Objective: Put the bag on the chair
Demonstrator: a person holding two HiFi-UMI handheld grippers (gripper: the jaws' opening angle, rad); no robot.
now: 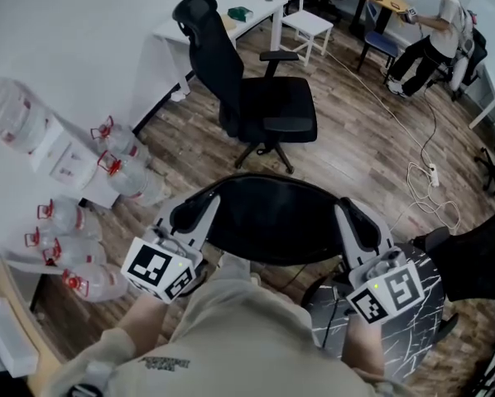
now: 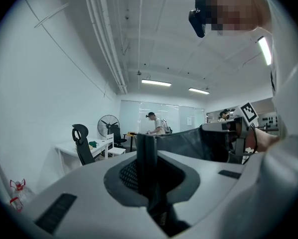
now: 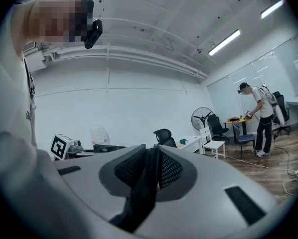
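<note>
A black bag (image 1: 272, 222) hangs open and stretched between my two grippers, just in front of my body. My left gripper (image 1: 187, 217) is shut on its left edge; in the left gripper view a black strap (image 2: 147, 156) is pinched between the jaws. My right gripper (image 1: 357, 224) is shut on the right edge, and dark fabric (image 3: 148, 176) is clamped in its jaws. The black office chair (image 1: 268, 106) stands beyond the bag with its seat bare, facing right. It also shows small as the chair (image 2: 81, 144) by the desk and as the chair (image 3: 165, 137).
Several water bottles (image 1: 115, 168) lie along the left wall. A white desk (image 1: 231, 19) and white stool (image 1: 307, 25) stand behind the chair. A person (image 1: 430, 40) sits at the back right. A cable with a power strip (image 1: 432, 174) crosses the wood floor.
</note>
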